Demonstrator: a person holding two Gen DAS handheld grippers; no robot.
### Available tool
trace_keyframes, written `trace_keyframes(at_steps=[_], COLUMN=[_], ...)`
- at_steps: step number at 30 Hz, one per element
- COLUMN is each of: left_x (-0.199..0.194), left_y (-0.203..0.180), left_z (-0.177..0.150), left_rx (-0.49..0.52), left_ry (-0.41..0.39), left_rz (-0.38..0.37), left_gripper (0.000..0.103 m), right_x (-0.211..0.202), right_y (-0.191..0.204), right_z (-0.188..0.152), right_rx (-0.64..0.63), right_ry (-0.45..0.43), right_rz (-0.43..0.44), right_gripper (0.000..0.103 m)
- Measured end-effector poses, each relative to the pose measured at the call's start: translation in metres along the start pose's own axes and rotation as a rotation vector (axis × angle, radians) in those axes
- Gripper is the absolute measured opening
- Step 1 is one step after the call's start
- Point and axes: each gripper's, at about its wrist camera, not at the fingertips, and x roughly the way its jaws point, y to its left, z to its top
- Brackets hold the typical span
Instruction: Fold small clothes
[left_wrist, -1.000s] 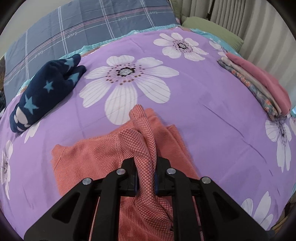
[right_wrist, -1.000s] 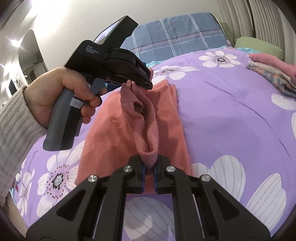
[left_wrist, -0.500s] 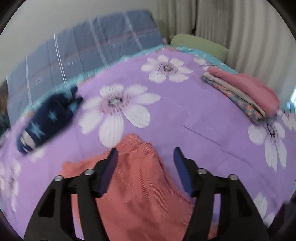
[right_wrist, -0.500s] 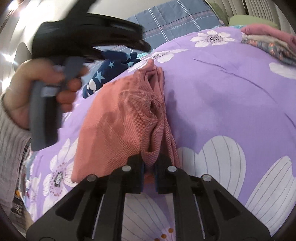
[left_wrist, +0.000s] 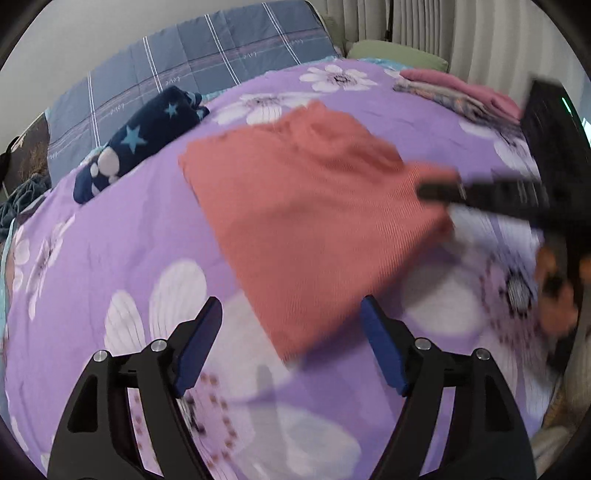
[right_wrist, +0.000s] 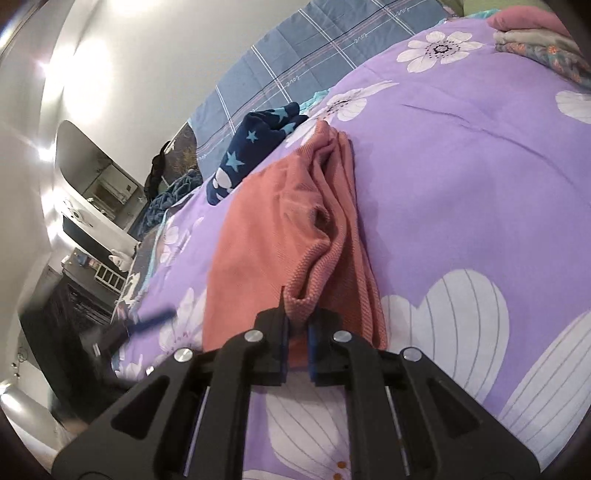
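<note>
While lying mostly flat on the purple quilt (left_wrist: 110, 236), salmon garment (left_wrist: 314, 229) spread out at mid-bed, one side bunched into long folds (right_wrist: 332, 206). Near corner of that bunched side pinched between pads of right gripper (right_wrist: 297, 345); jaws closed tight on the knit cloth, cloth rising slightly into them. Same gripper seen blurred in the left view (left_wrist: 439, 192), tip on the garment's right edge, hand (left_wrist: 557, 295) behind it at frame edge.

Left gripper (left_wrist: 291, 345) hovering above the quilt just off the garment's near corner, jaws wide and opening further, nothing between the pads, blue pad faces bare. Corner of the cloth visible in the gap but lying lower, on the quilt, untouched. Same gripper only a dark blur (right_wrist: 122, 332) low at left in the right view.

Beyond the garment, near but apart from its far end: navy star-print bundle (left_wrist: 144, 136), on the quilt's edge by the blue plaid cover (left_wrist: 221, 59). Well apart to the far right: stack of folded clothes (left_wrist: 461, 94), pink piece on top, patterned ones beneath. Green pillow (left_wrist: 395, 55) behind the stack. No containers in view; everything lying straight on the bed.
</note>
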Motion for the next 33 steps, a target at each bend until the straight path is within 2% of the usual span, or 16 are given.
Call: trace_keyframes(at_steps=[1,4,8,9,12,14,16,17,21,24,27,28,29,31,32,33], left_x=[-0.001,0.006,0.013,0.013,0.012,0.015,0.020,0.021,0.018,0.020,0.015,0.011,0.000,-0.016,-0.025,-0.028], left_y=[-0.003,-0.016,-0.026,-0.025,-0.014,-0.005,0.006,0.012,0.034,0.036,0.037,0.038,0.041,0.040,0.039,0.037], left_z=[-0.004,-0.010,-0.007,-0.005,-0.003,-0.005,-0.012,-0.015,-0.029,-0.036,-0.039,-0.039,-0.037,-0.031,-0.026,-0.021], left_rx=[0.008,0.053,0.101,0.098,0.048,0.022,0.007,-0.003,-0.111,-0.125,-0.147,-0.163,-0.193,-0.220,-0.222,-0.217], left_ry=[-0.001,0.002,-0.036,-0.051,-0.065,-0.050,-0.025,-0.015,0.008,0.023,0.031,0.022,-0.008,-0.058,-0.092,-0.111], left_rz=[-0.003,0.014,0.123,0.152,0.160,0.195,0.267,0.275,0.173,0.166,0.125,0.084,0.001,-0.109,-0.158,-0.174], left_gripper=[0.082,0.084,0.084,0.084,0.084,0.084,0.084,0.084,0.085,0.085,0.085,0.084,0.082,0.068,0.064,0.057], right_x=[-0.001,-0.006,-0.011,-0.013,-0.016,-0.015,-0.017,-0.016,-0.005,0.002,-0.007,-0.011,-0.018,-0.025,-0.025,-0.022], right_y=[0.001,0.008,0.020,0.020,0.016,0.012,0.008,0.006,-0.011,-0.029,-0.021,-0.013,0.001,0.025,0.032,0.039], right_z=[0.002,0.009,0.014,0.014,0.015,0.016,0.014,0.011,-0.008,-0.021,-0.016,-0.013,-0.009,-0.005,-0.004,-0.004], right_rx=[0.007,0.028,0.005,0.002,0.023,0.036,0.046,0.048,0.049,0.103,0.077,0.041,-0.029,-0.149,-0.180,-0.207], right_ry=[-0.002,-0.012,-0.024,-0.025,-0.022,-0.021,-0.025,-0.020,0.040,0.090,0.074,0.050,0.007,-0.054,-0.061,-0.055], right_rz=[0.011,0.052,0.052,0.052,0.056,0.055,0.045,0.037,-0.064,-0.094,-0.135,-0.160,-0.209,-0.246,-0.230,-0.197], right_gripper=[0.008,0.007,0.007,0.008,0.007,0.007,0.007,0.007,0.007,0.008,0.009,0.014,0.014,0.014,0.014,0.014])
